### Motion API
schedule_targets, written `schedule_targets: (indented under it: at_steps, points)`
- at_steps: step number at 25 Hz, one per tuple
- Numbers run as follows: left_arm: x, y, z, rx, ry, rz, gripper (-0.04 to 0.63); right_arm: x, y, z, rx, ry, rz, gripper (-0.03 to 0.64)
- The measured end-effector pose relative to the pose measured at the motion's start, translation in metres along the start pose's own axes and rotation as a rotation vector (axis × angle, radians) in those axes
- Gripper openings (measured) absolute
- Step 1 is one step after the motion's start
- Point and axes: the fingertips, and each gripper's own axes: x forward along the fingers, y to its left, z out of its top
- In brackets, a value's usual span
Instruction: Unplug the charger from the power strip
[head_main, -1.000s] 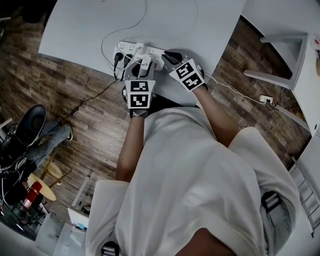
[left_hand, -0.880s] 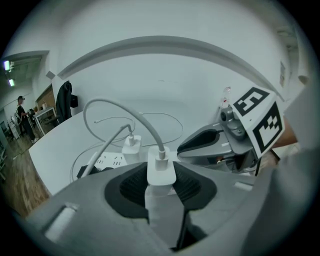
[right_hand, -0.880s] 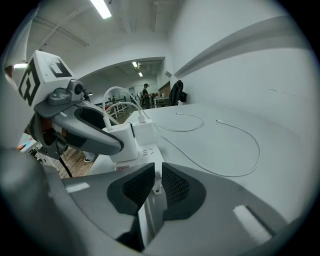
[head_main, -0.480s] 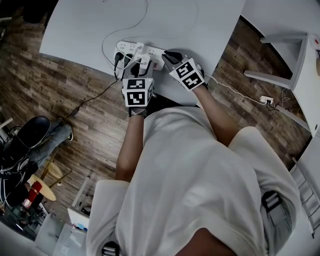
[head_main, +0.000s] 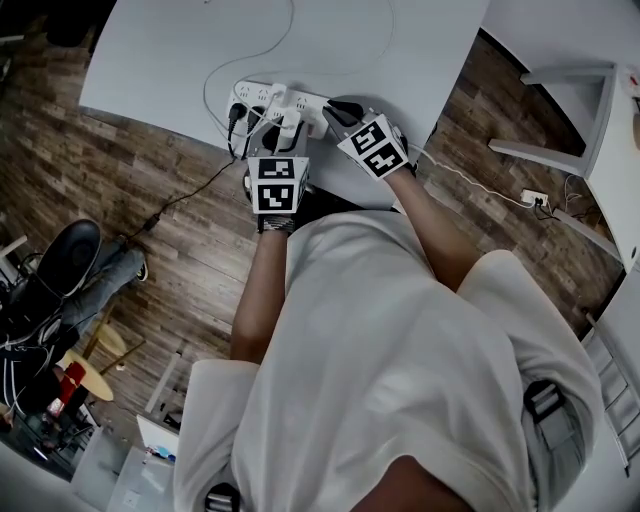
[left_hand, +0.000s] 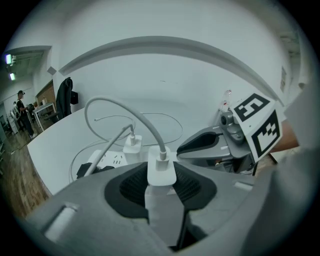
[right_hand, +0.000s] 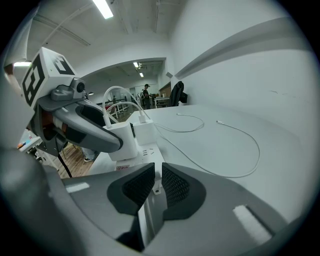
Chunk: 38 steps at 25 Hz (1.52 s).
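A white power strip (head_main: 255, 97) lies near the front edge of the white table (head_main: 180, 50). A white charger (left_hand: 161, 172) stands plugged into it, with a white cable arching up from its top. My left gripper (left_hand: 161, 186) is shut on that charger, one pad pressed on each side. In the head view the left gripper (head_main: 285, 130) sits over the strip's middle. My right gripper (right_hand: 154, 182) is shut, with its tips down on the strip's near end (right_hand: 145, 156). It holds nothing. A second white charger (right_hand: 145, 131) is plugged in just behind the first.
A black plug (head_main: 235, 118) and its cord hang off the strip's left end towards the wooden floor. Thin white cables (right_hand: 235, 145) loop across the table beyond the strip. A white chair (head_main: 560, 110) and a floor socket (head_main: 530, 198) are at the right.
Both grippers hold the same places. Only a seated person's foot at the far left of the floor has shifted.
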Motion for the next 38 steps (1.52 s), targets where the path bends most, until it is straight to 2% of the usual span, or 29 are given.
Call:
schedule_targets:
  at_steps: [8, 13, 20, 23, 25, 29, 31, 34, 38]
  points:
    - [0.000, -0.001, 0.000, 0.036, 0.003, 0.020, 0.144, 0.001, 0.001, -0.003, 0.008, 0.000, 0.001, 0.046]
    - [-0.001, 0.003, 0.000, -0.054, -0.003, -0.010, 0.144, 0.002, 0.000, -0.001, -0.006, 0.004, -0.004, 0.046]
    - [-0.002, 0.001, 0.000, 0.016, 0.005, 0.019, 0.144, 0.002, 0.001, -0.001, -0.010, 0.001, -0.006, 0.046]
    - [-0.011, 0.002, 0.010, 0.031, -0.031, 0.029, 0.144, 0.003, 0.001, 0.000, -0.015, 0.002, -0.007, 0.046]
    - [-0.017, -0.001, 0.018, -0.033, -0.066, -0.014, 0.144, 0.003, -0.001, -0.002, -0.008, -0.002, -0.012, 0.046]
    - [-0.031, -0.013, 0.015, -0.279, -0.125, -0.193, 0.144, 0.003, 0.001, -0.008, 0.020, 0.006, -0.019, 0.046]
    - [-0.037, -0.021, 0.006, -0.362, -0.137, -0.264, 0.144, 0.003, 0.001, -0.006, 0.022, 0.001, -0.023, 0.046]
    - [-0.041, -0.037, -0.012, -0.434, -0.120, -0.347, 0.144, 0.003, 0.002, -0.003, 0.024, -0.021, -0.035, 0.046]
    - [-0.038, -0.053, -0.036, -0.489, -0.072, -0.406, 0.144, 0.003, 0.002, -0.004, 0.027, -0.015, -0.045, 0.046]
